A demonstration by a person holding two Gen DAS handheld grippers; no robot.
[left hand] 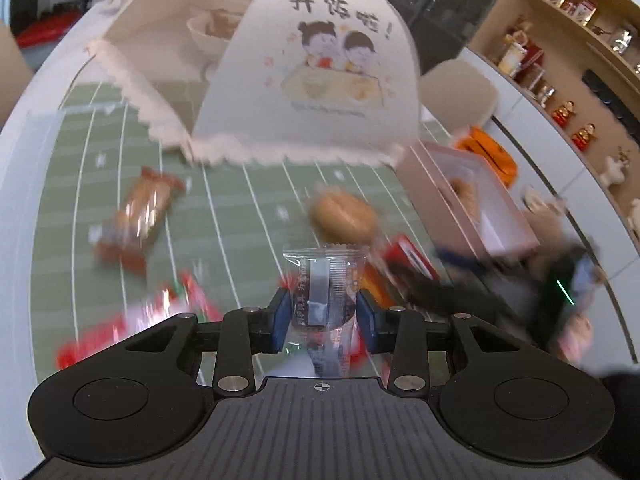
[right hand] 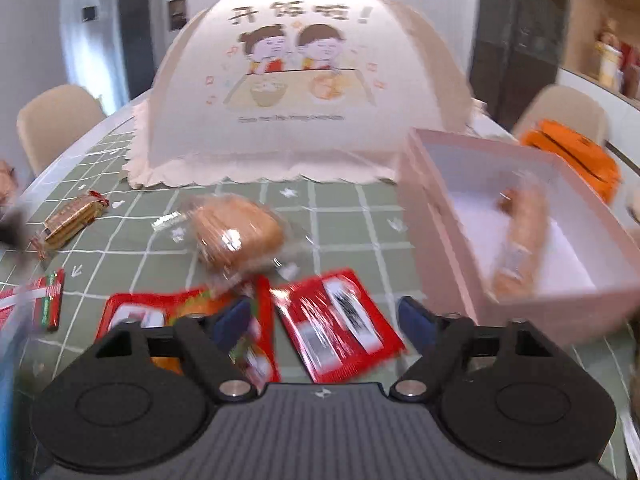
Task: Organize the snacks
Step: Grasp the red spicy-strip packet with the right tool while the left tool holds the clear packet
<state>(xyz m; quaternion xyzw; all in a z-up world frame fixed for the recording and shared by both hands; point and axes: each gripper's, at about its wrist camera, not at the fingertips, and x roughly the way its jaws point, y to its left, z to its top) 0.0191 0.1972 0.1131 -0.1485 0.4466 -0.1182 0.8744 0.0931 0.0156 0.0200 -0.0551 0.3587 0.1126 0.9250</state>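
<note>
My left gripper [left hand: 324, 312] is shut on a clear-wrapped snack packet [left hand: 324, 280] that stands upright between its blue pads, above the green checked tablecloth [left hand: 240, 220]. My right gripper [right hand: 326, 316] is open, low over a red snack packet [right hand: 340, 332] lying flat on the cloth; nothing is between its pads. A wrapped round bread [right hand: 236, 236] [left hand: 344, 216] lies mid-table. The pink box [right hand: 436, 220] [left hand: 500, 208] stands to the right with a wrapped long bread [right hand: 520, 236] inside. A biscuit pack [right hand: 72, 216] [left hand: 140, 216] lies at the left.
A large fabric food cover [right hand: 304, 92] [left hand: 312, 80] fills the back of the table. Another red-orange packet [right hand: 180, 312] and a red-green bar [right hand: 50, 300] lie near the front left. An orange bag [right hand: 572, 156] sits behind the box. Chairs [right hand: 60, 120] stand around; shelves are at the right.
</note>
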